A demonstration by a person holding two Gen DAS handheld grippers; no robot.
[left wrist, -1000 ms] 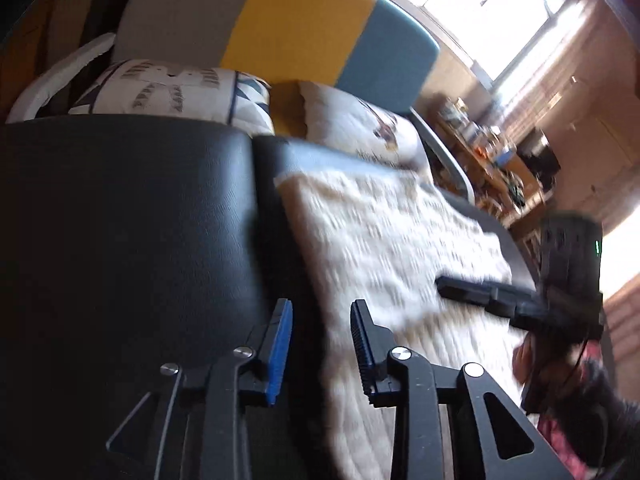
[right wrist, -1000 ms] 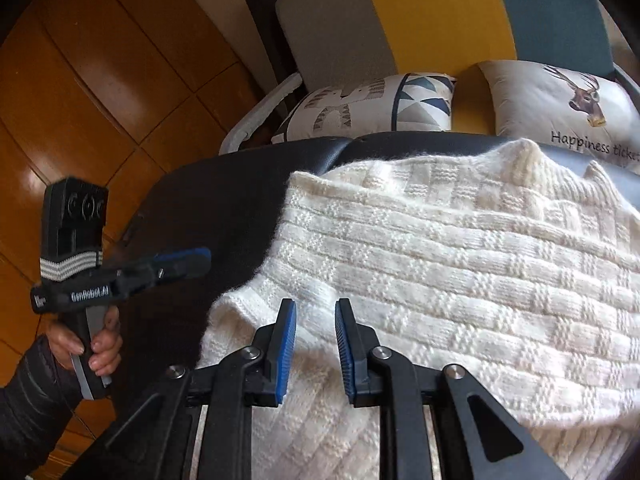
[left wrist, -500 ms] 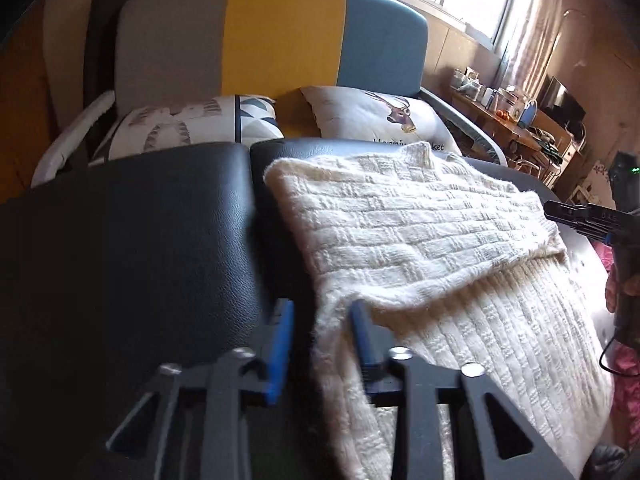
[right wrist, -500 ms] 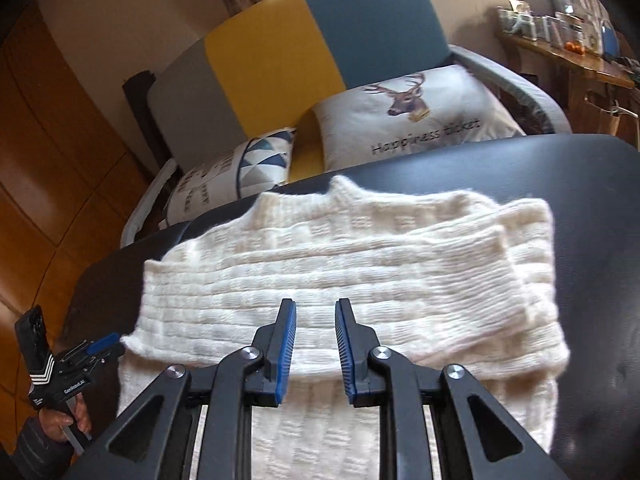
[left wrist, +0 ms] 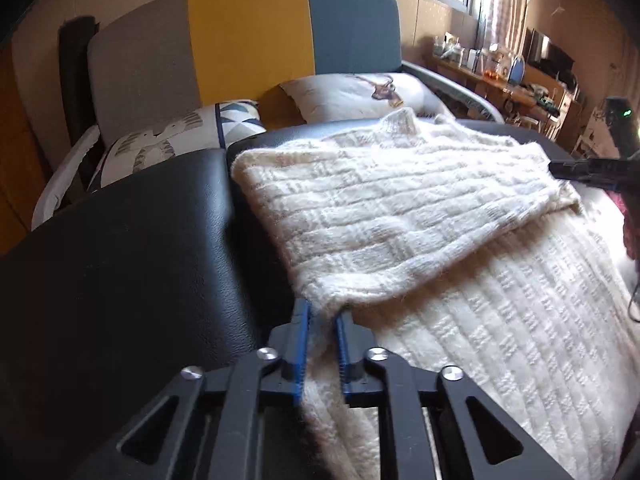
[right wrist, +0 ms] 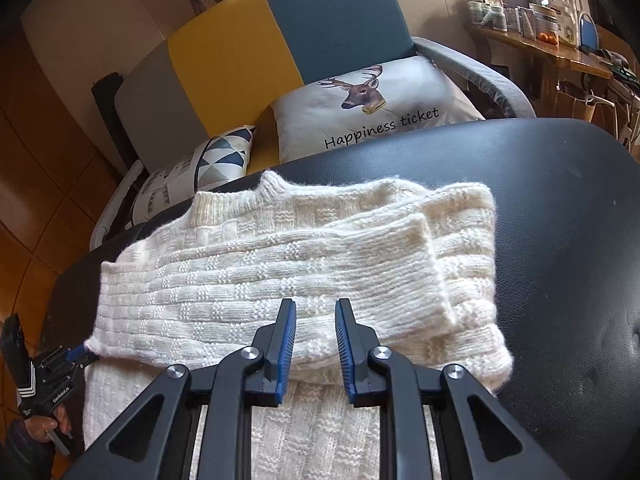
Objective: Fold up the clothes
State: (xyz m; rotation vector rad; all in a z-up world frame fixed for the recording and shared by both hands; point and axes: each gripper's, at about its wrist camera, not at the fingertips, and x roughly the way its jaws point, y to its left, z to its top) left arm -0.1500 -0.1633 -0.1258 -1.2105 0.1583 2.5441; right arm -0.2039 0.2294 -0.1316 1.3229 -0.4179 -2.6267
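One sweater (right wrist: 280, 272) — two pillows (right wrist: 376, 108), two grippers (right wrist: 316, 344).

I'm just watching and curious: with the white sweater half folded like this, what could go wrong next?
The left gripper pinches only a corner of the sweater; pulling could slip it or stretch the knit. The right gripper is open and holds nothing, so the folded sleeve could shift. The black surface looks smooth, so the whole sweater may slide.

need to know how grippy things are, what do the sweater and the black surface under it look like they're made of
The sweater looks like chunky cream wool or acrylic knit: ribbed block pattern, fuzzy halo along its edges. Which fibre, the pictures cannot say. The black surface looks like leather or vinyl: fine pebbled grain, soft sheen, a stitched seam in the left wrist view.
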